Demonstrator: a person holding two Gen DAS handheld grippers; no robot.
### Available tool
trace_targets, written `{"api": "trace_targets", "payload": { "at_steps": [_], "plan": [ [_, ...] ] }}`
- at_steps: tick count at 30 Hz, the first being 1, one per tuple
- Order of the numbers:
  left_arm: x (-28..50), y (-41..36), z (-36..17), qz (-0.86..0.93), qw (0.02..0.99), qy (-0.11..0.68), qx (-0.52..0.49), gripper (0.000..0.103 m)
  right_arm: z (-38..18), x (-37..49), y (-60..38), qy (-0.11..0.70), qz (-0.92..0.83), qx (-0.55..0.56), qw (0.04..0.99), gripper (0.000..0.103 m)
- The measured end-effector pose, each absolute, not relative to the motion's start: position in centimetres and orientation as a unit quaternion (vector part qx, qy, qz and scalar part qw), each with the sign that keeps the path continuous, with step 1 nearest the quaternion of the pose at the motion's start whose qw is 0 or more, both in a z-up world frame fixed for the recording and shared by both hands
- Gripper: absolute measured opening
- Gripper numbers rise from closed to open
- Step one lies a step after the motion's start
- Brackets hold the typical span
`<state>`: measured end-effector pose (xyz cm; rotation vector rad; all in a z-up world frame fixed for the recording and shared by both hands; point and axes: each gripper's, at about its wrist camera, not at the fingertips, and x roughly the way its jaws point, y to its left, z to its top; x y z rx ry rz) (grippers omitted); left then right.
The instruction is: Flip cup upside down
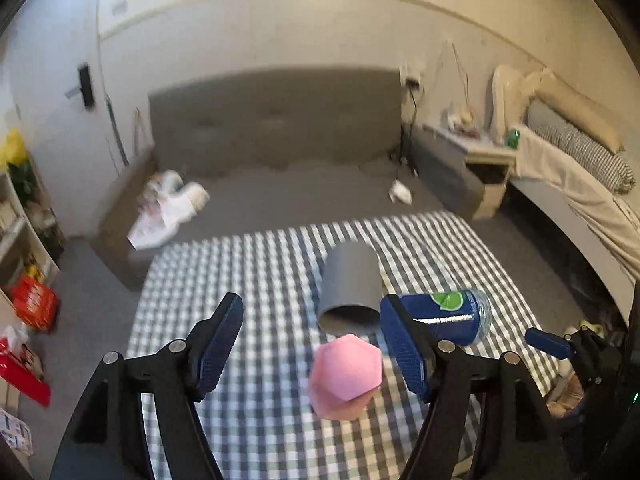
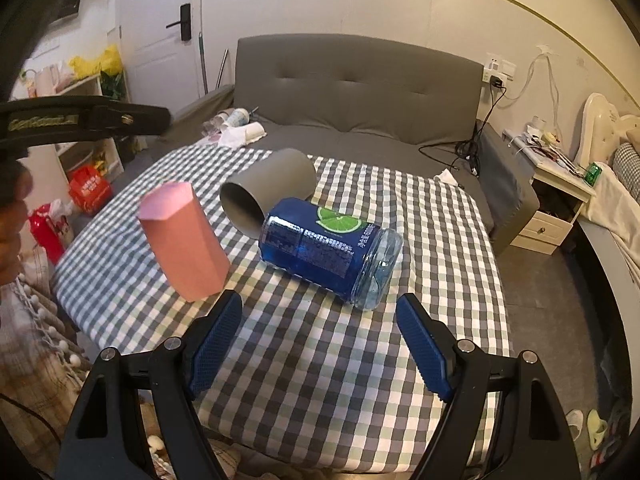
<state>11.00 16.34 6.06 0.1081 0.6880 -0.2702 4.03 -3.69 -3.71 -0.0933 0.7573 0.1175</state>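
Observation:
A grey cup [image 1: 350,288] [image 2: 266,190] lies on its side on the checked tablecloth [image 2: 320,340], its open mouth towards me. A pink hexagonal cup [image 1: 346,376] [image 2: 184,238] stands mouth down beside it. A blue bottle with a lime label [image 2: 330,246] [image 1: 452,316] lies on its side against the grey cup. My left gripper [image 1: 316,344] is open, held above the table with the pink cup between its fingers' line of sight. My right gripper [image 2: 320,328] is open and empty near the table's front edge, short of the bottle.
A grey sofa [image 2: 360,92] stands behind the table with white cups and paper [image 2: 240,124] on its left end. A bedside cabinet [image 2: 556,200] and a bed [image 1: 580,168] are to the right. Shelves and red bags [image 2: 88,188] are to the left.

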Motion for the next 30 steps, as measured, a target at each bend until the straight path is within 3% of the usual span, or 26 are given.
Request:
{"api": "trace_targets", "payload": {
  "at_steps": [14, 19, 22, 27, 30],
  "plan": [
    [2.9, 20.1, 3.4, -0.108, 0.95, 0.289, 0.047, 0.074, -0.6, -0.9, -2.3, 0.315, 0.044, -0.023, 0.948, 0.08],
    [0.9, 21.2, 2.7, -0.101, 0.954, 0.28, 0.043, 0.089, -0.3, -2.3, -1.9, 0.313, 0.043, -0.006, 0.949, 0.081],
    [-0.2, 21.7, 2.4, -0.091, 0.956, 0.274, 0.046, 0.099, -0.2, -3.0, -1.7, 0.306, 0.041, 0.004, 0.951, 0.091],
    [-0.2, 22.1, 2.3, -0.082, 0.957, 0.277, 0.039, 0.103, -0.1, -3.6, -1.2, 0.297, 0.036, -0.005, 0.954, 0.094],
    [-0.3, 22.6, 2.1, -0.076, 0.957, 0.279, 0.031, 0.103, -0.2, -3.8, -1.0, 0.294, 0.036, -0.008, 0.955, 0.101]
  ]
}}
